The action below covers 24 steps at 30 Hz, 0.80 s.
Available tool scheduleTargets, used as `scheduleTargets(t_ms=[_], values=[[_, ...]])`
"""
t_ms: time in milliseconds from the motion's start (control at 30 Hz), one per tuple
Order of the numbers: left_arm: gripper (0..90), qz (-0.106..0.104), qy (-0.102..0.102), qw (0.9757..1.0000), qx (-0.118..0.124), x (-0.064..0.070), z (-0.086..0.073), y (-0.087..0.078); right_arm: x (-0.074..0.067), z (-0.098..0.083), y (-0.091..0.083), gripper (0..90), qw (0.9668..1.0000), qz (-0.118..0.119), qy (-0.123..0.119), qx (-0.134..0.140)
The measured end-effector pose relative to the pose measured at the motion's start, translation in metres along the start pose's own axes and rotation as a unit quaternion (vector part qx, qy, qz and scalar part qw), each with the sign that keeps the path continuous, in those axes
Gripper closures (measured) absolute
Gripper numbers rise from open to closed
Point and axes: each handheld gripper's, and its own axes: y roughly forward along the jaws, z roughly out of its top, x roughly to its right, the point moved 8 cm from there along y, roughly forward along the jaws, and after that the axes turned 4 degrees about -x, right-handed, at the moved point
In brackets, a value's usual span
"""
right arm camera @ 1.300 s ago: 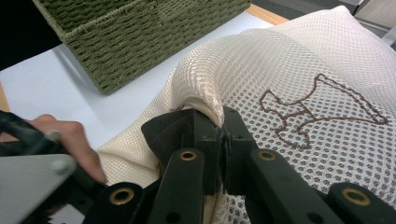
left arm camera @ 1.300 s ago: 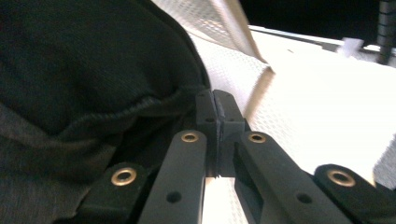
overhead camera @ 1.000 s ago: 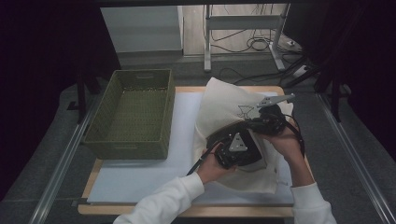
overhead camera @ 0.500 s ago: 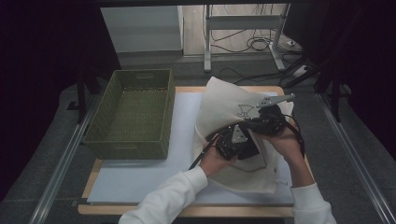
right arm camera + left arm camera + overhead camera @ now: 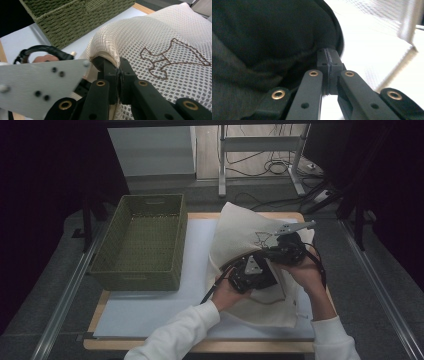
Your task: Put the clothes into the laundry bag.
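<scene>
Both grippers clamped the cream mesh bag [image 5: 235,232] on the table: the right gripper [image 5: 119,71] pinched a raised fold between closed jaws, the left gripper [image 5: 329,62] gripped dark-shadowed fabric beside it.

Left gripper [image 5: 250,272] now sits higher on the mesh bag [image 5: 240,232], closer to right gripper [image 5: 286,251]; the bag's left edge lifts higher.

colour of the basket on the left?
Olive green, woven. The basket shows best in the high view; the weave is clearer in the right gripper view.
</scene>
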Motion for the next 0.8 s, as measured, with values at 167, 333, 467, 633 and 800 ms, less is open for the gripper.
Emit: scheduleTargets(t_ms=[167,333,467,633,800], values=[[90.0,-0.016,-0.004,0.9998,0.008,0.003,-0.013,-0.022,0.0,0.0,0.001,87.3,1.0,0.001,0.001,0.0],[90.0,-0.025,-0.018,0.9993,0.023,0.002,-0.029,-0.049,-0.002,-0.001,0.001,87.3,1.0,-0.002,-0.001,-0.002],[90.0,-0.026,-0.027,0.999,0.026,0.0,-0.045,-0.067,-0.003,-0.001,0.002,87.3,1.0,-0.002,-0.001,-0.004],[90.0,-0.026,-0.04,0.9987,0.02,-0.005,-0.064,-0.081,-0.004,-0.002,0.0,87.3,1.0,-0.005,-0.003,-0.003],[90.0,-0.018,-0.044,0.9987,0.018,-0.009,-0.076,-0.094,-0.006,-0.004,0.0,87.1,0.9999,-0.006,-0.008,-0.005]])
